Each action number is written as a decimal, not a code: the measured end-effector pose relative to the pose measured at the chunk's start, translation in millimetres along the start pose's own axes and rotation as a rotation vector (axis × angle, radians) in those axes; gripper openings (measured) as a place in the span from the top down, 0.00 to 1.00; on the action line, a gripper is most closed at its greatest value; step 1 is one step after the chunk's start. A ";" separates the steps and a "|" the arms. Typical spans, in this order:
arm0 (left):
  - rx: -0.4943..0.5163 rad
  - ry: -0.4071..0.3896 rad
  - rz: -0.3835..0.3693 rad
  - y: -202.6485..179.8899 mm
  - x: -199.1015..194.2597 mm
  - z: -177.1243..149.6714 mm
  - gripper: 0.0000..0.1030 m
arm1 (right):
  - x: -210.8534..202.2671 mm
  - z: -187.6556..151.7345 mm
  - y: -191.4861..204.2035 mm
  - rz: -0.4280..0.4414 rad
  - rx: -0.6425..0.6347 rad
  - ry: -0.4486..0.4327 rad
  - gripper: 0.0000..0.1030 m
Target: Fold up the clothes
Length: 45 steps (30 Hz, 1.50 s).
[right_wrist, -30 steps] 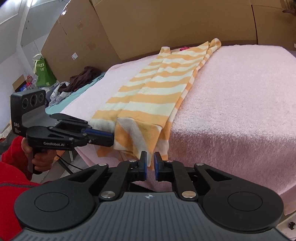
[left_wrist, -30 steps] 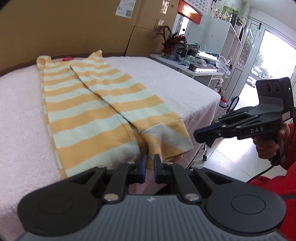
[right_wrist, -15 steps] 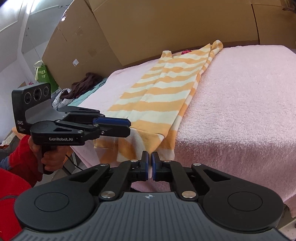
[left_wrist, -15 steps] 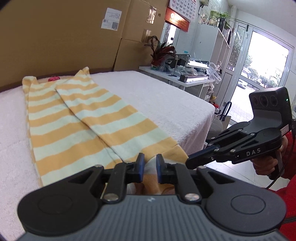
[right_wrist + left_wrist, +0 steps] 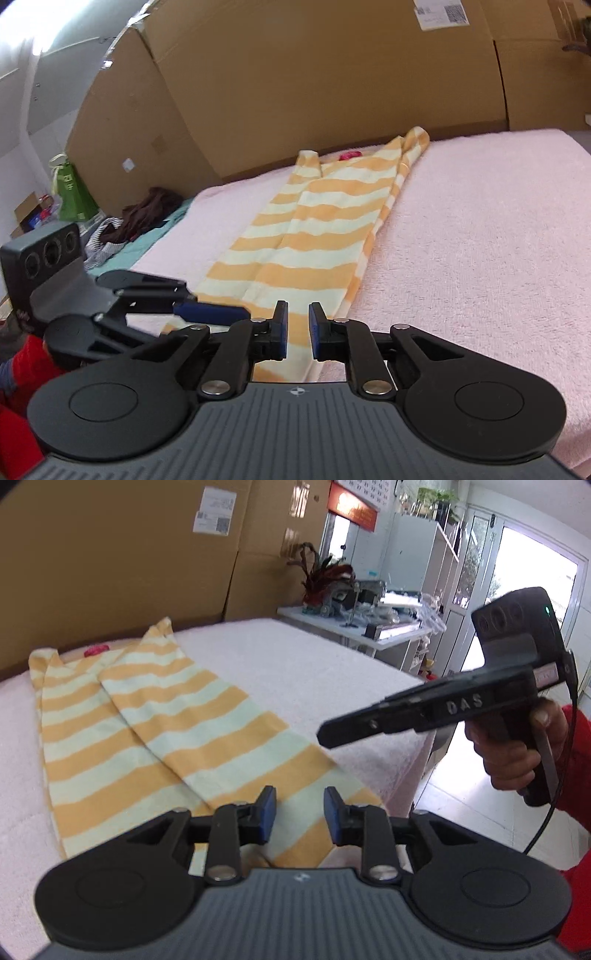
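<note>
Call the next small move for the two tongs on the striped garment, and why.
Probably ease both tongs down onto the near hem and close. The striped garment lies folded lengthwise on the pink towel, its near end just ahead of both. The left tongs and right tongs have just been opening, with nothing pinched.

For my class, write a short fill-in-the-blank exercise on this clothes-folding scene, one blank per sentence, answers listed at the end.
1. The striped garment has orange and ____ stripes.
2. It lies on a fluffy pink ____.
3. Behind the bed stand large ____ boxes.
4. The sleeve of the hand holding the right gripper is ____.

Answers: cream; towel; cardboard; red
</note>
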<state>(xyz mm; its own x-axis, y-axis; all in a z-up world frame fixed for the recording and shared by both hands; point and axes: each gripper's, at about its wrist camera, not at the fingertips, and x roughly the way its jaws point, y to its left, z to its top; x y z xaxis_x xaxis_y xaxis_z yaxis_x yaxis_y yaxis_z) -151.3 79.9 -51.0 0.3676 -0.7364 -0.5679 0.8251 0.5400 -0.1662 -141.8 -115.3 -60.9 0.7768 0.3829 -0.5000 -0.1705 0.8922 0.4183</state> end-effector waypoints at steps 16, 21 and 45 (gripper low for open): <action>-0.030 0.026 -0.074 25.2 23.8 17.6 0.62 | 112.3 101.5 -51.2 -0.048 0.028 0.103 0.87; -0.098 0.016 -0.110 35.5 24.2 20.7 0.60 | 136.9 137.9 -64.0 -0.092 0.015 0.058 0.83; -0.084 -0.040 -0.100 43.4 28.9 13.5 0.35 | 204.6 202.6 -124.4 -0.085 0.127 0.062 0.80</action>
<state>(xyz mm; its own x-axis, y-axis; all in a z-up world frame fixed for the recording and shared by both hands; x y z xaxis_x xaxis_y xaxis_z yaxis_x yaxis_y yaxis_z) -99.0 76.5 -63.7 0.3038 -0.8030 -0.5127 0.8201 0.4943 -0.2883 161.1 -196.6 -61.7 0.7456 0.3250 -0.5818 -0.0245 0.8858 0.4635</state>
